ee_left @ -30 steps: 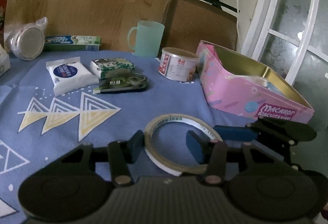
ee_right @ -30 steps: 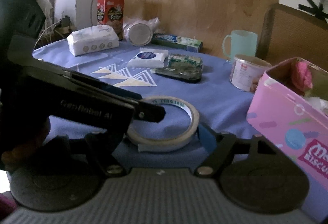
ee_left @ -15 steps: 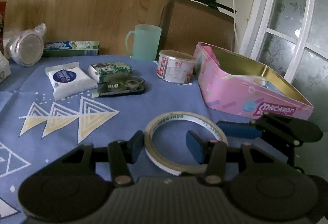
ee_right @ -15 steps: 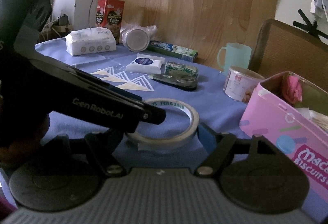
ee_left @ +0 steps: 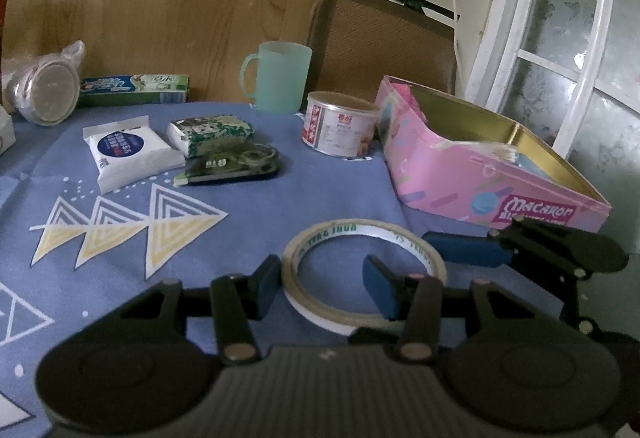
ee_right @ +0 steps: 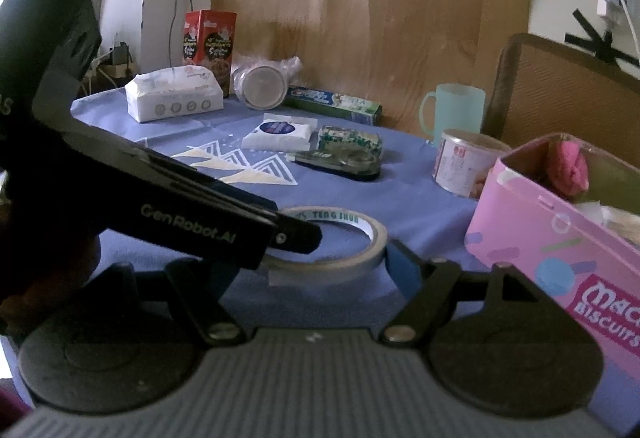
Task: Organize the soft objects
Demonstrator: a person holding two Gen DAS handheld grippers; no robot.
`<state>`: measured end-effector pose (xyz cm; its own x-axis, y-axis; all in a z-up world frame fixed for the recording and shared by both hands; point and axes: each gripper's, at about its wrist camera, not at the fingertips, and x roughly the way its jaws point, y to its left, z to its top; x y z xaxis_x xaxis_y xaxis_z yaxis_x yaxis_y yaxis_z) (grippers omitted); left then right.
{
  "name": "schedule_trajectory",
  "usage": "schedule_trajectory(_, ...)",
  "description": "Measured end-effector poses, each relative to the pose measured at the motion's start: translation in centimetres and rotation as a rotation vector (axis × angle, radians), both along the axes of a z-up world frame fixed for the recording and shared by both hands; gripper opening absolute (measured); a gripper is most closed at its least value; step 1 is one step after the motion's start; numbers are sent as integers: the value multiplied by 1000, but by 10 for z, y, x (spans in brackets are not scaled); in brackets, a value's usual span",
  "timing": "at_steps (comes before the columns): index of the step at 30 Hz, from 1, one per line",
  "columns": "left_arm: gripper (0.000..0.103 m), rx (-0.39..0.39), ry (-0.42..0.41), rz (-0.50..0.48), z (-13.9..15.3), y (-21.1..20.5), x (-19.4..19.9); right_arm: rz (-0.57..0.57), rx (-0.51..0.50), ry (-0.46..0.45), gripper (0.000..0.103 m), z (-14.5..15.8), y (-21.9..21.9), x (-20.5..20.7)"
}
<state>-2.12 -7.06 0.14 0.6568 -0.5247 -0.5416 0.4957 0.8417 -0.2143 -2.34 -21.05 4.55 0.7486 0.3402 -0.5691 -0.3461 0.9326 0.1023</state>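
Left wrist view looks along the left hand-held gripper [ee_left: 324,284], whose blue-padded fingers stand apart, one outside the near-left rim of a roll of tape [ee_left: 362,272] and the other inside its ring, neither clearly pressing it. The roll lies flat on the blue patterned cloth of the worktop [ee_left: 328,189]. The right hand-held gripper [ee_left: 464,248] shows at the right of this view, one blue finger reaching to the tape's right edge. From the right wrist view, the right hand-held gripper [ee_right: 316,266] also has its fingers spread, with the tape roll [ee_right: 340,238] between them; its left finger is hidden behind the black body of the left tool, so I cannot tell whether it touches. Farther back on the cloth lie the soft things: a white wet-wipe pack [ee_left: 130,149], a green-printed tissue pack [ee_left: 212,131] just beside it, and a large white tissue pack [ee_right: 174,97] near the far left edge. A correction-tape dispenser [ee_left: 232,167] rests in front of the green pack. To the right stands an open pink biscuit tin [ee_left: 492,161] with a pink cloth [ee_right: 568,167] and pale items inside, a small can [ee_left: 340,127] beside it, and a mint mug [ee_left: 278,75] behind.
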Motion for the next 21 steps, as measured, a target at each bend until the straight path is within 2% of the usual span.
schedule_trajectory(16,45,5,2,-3,0,0,1,-4,44,21,81,-1,-5,2)
schedule_trajectory(21,45,-15,5,-6,0,1,1,-11,52,4,81,0,-7,0)
